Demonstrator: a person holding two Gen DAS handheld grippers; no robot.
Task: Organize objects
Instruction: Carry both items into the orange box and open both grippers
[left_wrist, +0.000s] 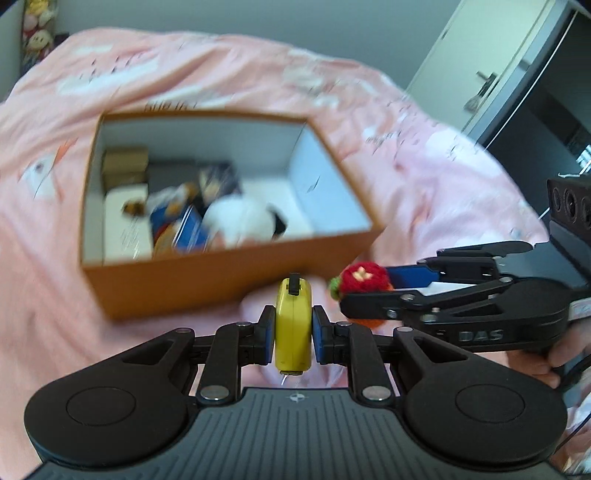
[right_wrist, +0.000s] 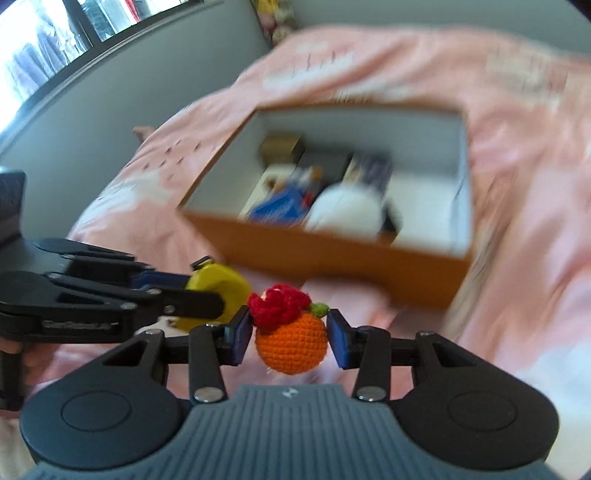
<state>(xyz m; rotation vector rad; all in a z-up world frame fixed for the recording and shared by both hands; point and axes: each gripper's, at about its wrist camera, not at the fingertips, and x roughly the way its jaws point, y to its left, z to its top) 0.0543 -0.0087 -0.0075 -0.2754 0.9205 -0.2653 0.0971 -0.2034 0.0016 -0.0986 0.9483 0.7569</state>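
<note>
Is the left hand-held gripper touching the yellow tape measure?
Touching. The left wrist view shows the left hand-held gripper with both blue pads pressed against the flat sides of the yellow tape measure, no gap either side.

Pink bedspread (left_wrist: 424, 177) — stuffed dolls (left_wrist: 37, 26) behind it.

Place: a home bedroom
Bed: a pink printed duvet (left_wrist: 424, 177) is covering it
Corner: plush toys (left_wrist: 37, 26) are sitting stacked
Side: a wardrobe (left_wrist: 491, 74) is standing beside the bed
Window: a window (right_wrist: 55, 40) is letting daylight in
</note>
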